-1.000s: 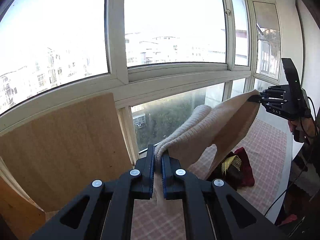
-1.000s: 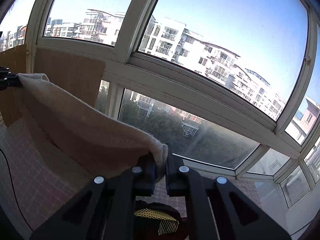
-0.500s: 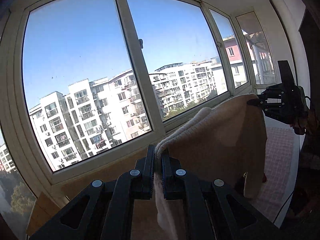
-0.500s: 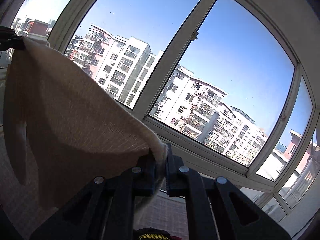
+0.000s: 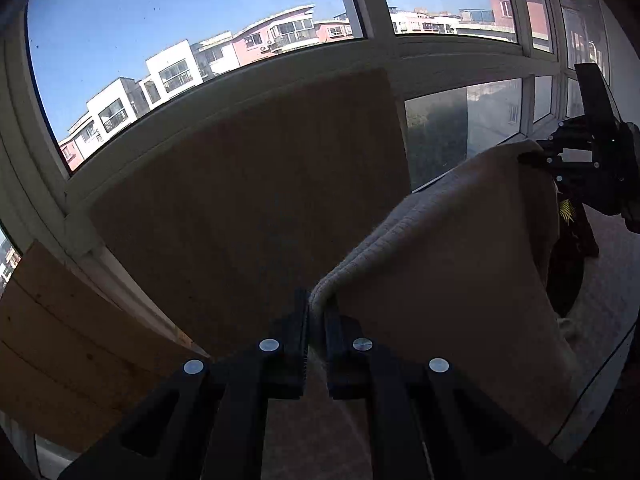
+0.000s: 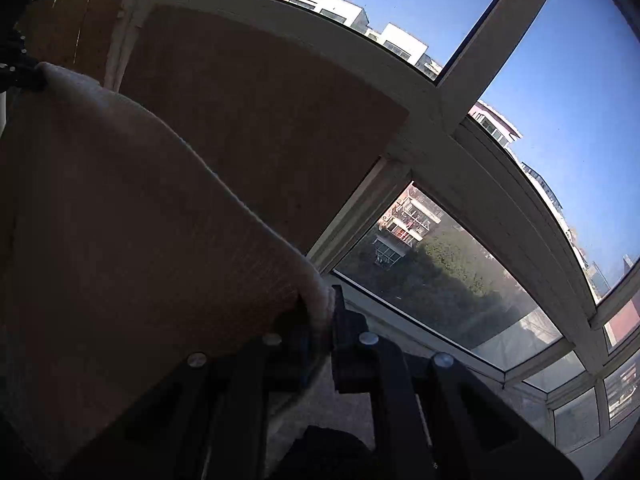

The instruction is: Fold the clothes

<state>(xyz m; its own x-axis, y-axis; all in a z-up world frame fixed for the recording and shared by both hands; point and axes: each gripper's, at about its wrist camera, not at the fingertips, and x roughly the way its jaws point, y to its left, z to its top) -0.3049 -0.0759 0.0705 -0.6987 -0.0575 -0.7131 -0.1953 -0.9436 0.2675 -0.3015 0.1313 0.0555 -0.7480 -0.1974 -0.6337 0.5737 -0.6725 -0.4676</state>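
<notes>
Beige cloth (image 5: pixel 452 264) up in the air, stretched between two claws, hanging down toward the checked mat (image 5: pixel 612 280). Left claw (image 5: pixel 316 316) clamped tight on one ribbed corner. Right claw (image 6: pixel 322 320) clamped tight on the other corner. Behind: brown board (image 5: pixel 248 184), big window (image 5: pixel 160 20). Dark clothes (image 5: pixel 568 264) on the mat below.

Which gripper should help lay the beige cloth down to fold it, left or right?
Neither alone, probably. The left gripper and right gripper each pinch one top corner of the beige garment, which hangs stretched between them, so both should lower together.
</notes>
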